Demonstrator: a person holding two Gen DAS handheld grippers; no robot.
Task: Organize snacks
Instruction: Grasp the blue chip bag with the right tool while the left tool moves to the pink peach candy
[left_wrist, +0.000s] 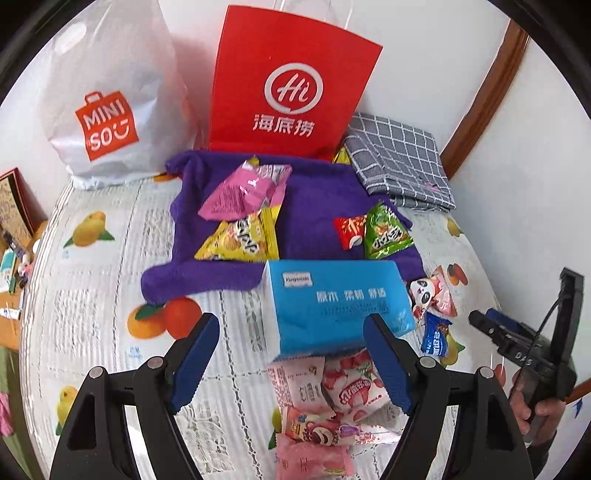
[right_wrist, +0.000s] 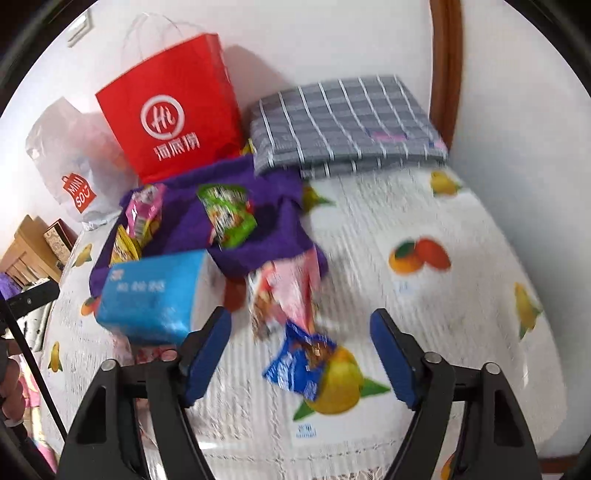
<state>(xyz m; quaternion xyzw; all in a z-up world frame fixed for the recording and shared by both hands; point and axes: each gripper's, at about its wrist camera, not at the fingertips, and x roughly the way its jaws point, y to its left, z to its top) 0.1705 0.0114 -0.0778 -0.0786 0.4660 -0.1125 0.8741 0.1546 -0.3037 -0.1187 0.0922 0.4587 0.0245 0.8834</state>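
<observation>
Two grippers, both gaping, nothing held: right gripper (right_wrist: 300, 352) is hovering over blue snack pkt (right_wrist: 299, 365), just right of tissue box (right_wrist: 155, 291); left gripper (left_wrist: 291, 363) is hanging near pink pkts (left_wrist: 325, 402) below box. Pkts probably light, crinkly, slippery; pinch at sealed edge.

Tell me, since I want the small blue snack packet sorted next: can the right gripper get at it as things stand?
Probably yes. The right gripper is open, and the blue snack packet lies flat on the fruit-print tablecloth between its fingers, with nothing covering it.
</observation>
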